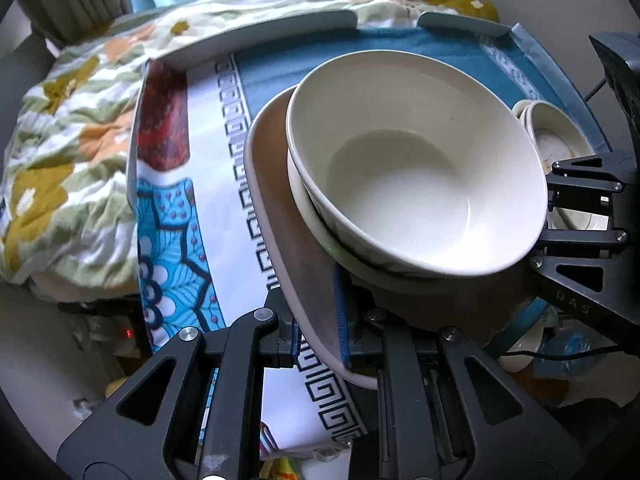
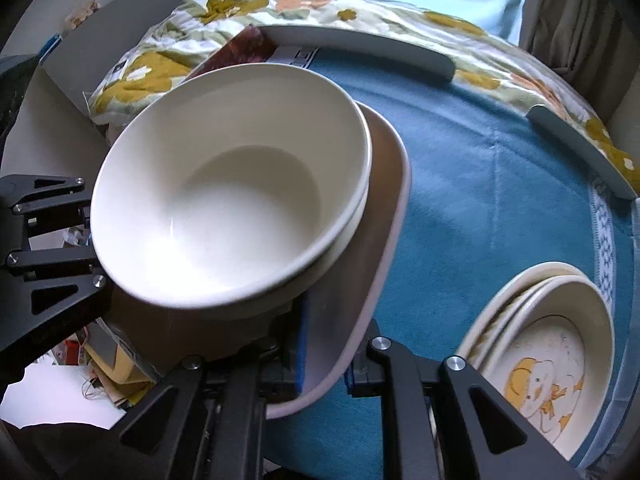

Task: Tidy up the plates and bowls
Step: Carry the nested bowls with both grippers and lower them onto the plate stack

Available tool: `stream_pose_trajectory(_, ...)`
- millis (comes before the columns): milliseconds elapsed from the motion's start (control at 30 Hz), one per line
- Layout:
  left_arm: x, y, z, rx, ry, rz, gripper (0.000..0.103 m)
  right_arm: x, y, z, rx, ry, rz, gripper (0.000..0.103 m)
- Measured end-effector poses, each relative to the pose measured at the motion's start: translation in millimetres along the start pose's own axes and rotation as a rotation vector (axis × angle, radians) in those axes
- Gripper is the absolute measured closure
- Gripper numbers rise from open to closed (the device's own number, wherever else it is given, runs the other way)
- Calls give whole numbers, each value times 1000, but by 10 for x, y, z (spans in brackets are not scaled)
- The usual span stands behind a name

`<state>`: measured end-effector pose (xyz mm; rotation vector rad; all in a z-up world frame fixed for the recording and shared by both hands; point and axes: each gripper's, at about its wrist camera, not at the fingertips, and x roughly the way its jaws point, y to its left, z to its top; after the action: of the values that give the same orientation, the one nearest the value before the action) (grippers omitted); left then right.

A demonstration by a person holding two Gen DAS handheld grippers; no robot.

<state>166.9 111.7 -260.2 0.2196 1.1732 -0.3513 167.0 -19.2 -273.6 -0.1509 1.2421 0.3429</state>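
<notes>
A brown plate (image 1: 276,200) with a pale rim carries two nested cream bowls (image 1: 412,168). My left gripper (image 1: 324,340) is shut on the plate's near rim and holds it above the table. My right gripper (image 2: 324,364) is shut on the plate's (image 2: 384,216) opposite rim, with the bowls (image 2: 236,200) tilted on top. Each gripper shows at the side of the other's view. A stack of cream plates (image 2: 548,344) with a yellow cartoon print lies on the blue tablecloth (image 2: 500,184), at the lower right in the right wrist view.
Two grey curved rim pieces (image 1: 256,32) lie at the far edge of the tablecloth. A floral quilt (image 1: 68,152) is bunched beyond and to the left. The patterned cloth border (image 1: 240,160) hangs at the table's left edge. Clutter lies on the floor below (image 2: 100,364).
</notes>
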Motion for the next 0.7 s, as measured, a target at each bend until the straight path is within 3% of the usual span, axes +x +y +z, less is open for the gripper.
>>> stream_pose_trajectory(200, -266, -267, 192, 35, -49, 17, 91, -390, -237, -87, 18, -61, -18, 90)
stream_pose_trajectory(367, -473, -717, 382, 44, -93, 5, 91, -727, -572, -179, 21, -82, -35, 90)
stream_pose_trajectory(700, -359, -1784, 589, 38, -80, -63, 91, -1077, -1443, -683, 22, -52, -91, 90)
